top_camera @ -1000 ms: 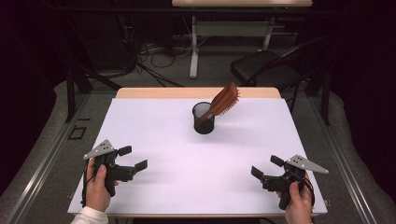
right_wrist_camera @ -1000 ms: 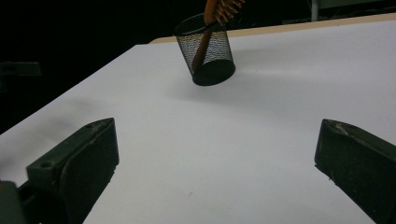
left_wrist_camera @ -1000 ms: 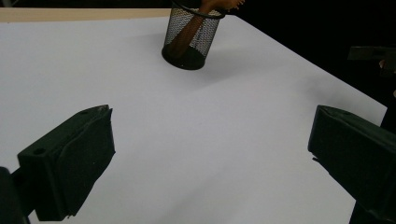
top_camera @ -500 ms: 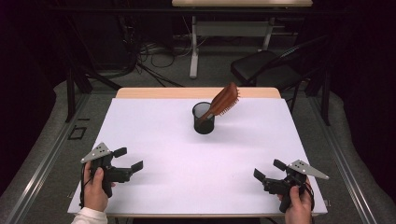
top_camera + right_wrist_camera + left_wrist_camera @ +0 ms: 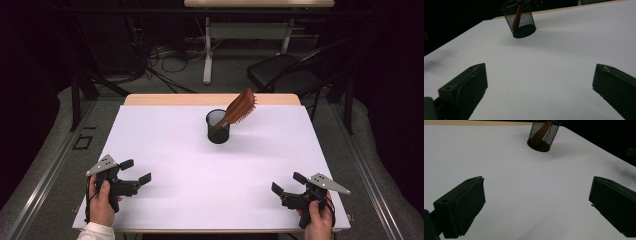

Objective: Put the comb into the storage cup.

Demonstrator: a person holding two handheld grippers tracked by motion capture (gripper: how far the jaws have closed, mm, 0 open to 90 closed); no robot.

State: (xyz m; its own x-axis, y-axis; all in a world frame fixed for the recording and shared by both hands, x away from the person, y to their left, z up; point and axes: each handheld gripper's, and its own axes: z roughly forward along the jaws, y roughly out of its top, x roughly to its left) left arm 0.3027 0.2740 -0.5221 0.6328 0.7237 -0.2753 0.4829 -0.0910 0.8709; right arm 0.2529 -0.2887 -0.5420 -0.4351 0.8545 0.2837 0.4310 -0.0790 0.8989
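A black mesh cup (image 5: 218, 127) stands upright near the far middle of the white table (image 5: 165, 150). A brown wooden hairbrush (image 5: 240, 107) leans in it, handle down, bristled head up and to the right. The cup (image 5: 542, 135) and the brush handle (image 5: 541, 131) appear far ahead in the left gripper view, and the cup (image 5: 520, 18) also in the right gripper view. My left gripper (image 5: 136, 171) is open near the front left corner, nothing between its fingers. My right gripper (image 5: 289, 182) is open near the front right corner, also with nothing in it.
A black chair (image 5: 285, 75) and a desk leg (image 5: 207, 55) with cables on the floor stand beyond the table's far edge. A wooden strip (image 5: 210, 99) runs along the far edge. Dark floor surrounds the table.
Both grippers have drawn back toward the front edge of the table, each staying open. The cup and the hairbrush have not moved.
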